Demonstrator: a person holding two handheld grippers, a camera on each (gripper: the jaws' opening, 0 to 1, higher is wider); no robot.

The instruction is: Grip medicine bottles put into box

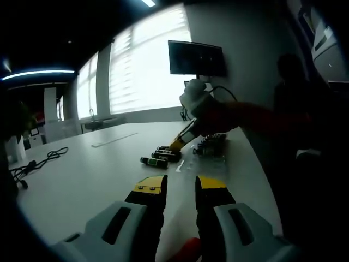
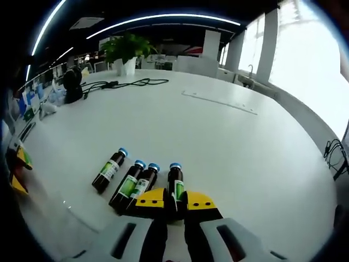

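While the right hand-held gripper (image 2: pixel 175 203) reaches low over the white surface (image 2: pixel 218 142), its yellow-tipped jaws stand on either side of the rightmost bottle (image 2: pixel 175 185), a dark one with a green label and a blue cap; the gap between them is narrow and the glass sits in it, though whether the pads already press on it is hard to tell from here. Just to its left two more bottles (image 2: pixel 135 185) lie side by side, touching or nearly so, and a fourth bottle (image 2: pixel 109 170) lies a little apart beyond them, all with caps pointing away from the gripper. The left hand-held gripper (image 1: pixel 180 185) waits well back from the work, jaws parted and holding nothing, looking across the surface at the same row of bottles (image 1: pixel 162 155); in that view the right one shows from the side, a white and red body (image 1: pixel 210 112) angled down at the bottles. Close behind the bottles sits a dark object (image 1: pixel 211 145), possibly the box, but it is too dim to be sure. To do this step well, I would close squarely on the label, keep clear of the neighbouring bottle, and lift straight up before swinging toward the box. Farther off, a black cable (image 2: pixel 125 83) and a potted plant (image 2: pixel 124 52) rest near the far edge.
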